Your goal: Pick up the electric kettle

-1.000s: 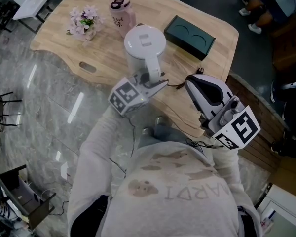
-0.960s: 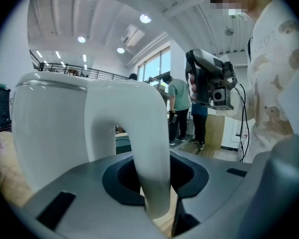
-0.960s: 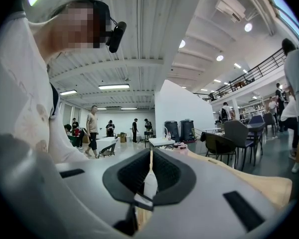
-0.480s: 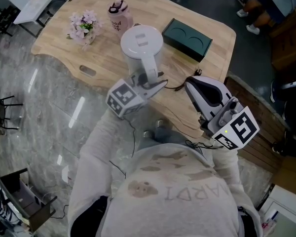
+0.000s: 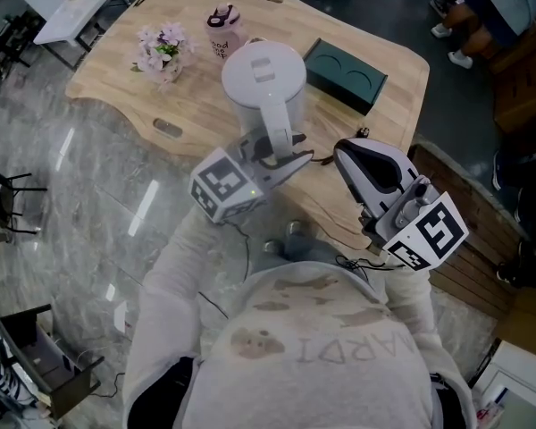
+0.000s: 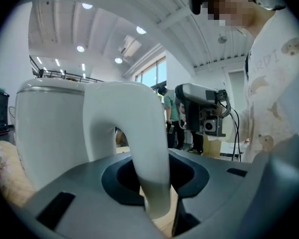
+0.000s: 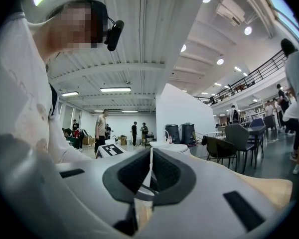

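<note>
A: Kettle point(image 5: 261, 92) – looks?
B: White, round body, flat lid point(image 5: 263, 70) shut w/ rectangular tab, thick arched handle point(image 6: 139, 128)
A: Pose, spot?
B: Upright over the wooden table point(image 5: 183, 105), handle twd the person, clamped btw left gripper point(image 5: 284, 155) jaws. Base hidden, can't tell if it touches the top

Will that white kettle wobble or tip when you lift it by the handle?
Probably a little. The left claw grips only the handle, at one side of the electric kettle, so the body may sag away. The smooth plastic looks stiff but maybe slippery. Its closed lid hides any water, so weight is a guess.
</note>
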### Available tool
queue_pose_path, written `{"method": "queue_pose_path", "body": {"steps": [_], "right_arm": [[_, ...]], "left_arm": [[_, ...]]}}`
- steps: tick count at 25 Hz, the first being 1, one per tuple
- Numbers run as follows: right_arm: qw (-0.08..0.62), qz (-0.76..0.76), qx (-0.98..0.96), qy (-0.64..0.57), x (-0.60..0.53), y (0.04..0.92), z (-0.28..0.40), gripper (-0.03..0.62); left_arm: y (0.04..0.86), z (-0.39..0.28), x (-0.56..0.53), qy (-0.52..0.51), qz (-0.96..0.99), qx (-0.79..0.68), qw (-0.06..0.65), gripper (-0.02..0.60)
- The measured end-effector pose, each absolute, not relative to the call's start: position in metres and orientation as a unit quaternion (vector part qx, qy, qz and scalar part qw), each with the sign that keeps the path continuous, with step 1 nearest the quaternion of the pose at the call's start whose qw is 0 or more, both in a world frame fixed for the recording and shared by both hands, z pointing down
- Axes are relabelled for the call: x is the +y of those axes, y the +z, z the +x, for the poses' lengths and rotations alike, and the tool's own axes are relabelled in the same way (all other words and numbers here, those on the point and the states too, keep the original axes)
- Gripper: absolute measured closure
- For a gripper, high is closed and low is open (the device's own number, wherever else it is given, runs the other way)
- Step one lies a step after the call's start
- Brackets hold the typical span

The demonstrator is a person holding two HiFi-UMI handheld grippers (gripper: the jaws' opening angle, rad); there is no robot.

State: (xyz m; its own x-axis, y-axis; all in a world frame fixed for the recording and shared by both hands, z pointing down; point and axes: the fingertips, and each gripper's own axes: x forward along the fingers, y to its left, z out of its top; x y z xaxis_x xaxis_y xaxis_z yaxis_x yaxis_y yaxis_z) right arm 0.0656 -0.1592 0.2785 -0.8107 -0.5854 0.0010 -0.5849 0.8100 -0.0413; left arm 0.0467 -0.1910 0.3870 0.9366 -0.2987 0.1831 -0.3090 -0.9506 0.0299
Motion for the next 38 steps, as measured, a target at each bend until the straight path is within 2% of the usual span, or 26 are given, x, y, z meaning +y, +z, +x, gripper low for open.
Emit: {"method": "queue_pose_path", "body": {"steps": [14,38], "right_arm": [[0.014,-0.285,0.958,-0.010,-0.121,0.270,0.034,0.571],[0.023,-0.233,0.972,-0.003,-0.110,0.272,0.018,0.571]], "left_arm": [[0.320,0.013,-0.123,0.053,0.983,-0.179,-0.001,0.474],[0.260,-0.009,-0.092,0.036,0.962,-0.270,-0.011,0.472]]}}
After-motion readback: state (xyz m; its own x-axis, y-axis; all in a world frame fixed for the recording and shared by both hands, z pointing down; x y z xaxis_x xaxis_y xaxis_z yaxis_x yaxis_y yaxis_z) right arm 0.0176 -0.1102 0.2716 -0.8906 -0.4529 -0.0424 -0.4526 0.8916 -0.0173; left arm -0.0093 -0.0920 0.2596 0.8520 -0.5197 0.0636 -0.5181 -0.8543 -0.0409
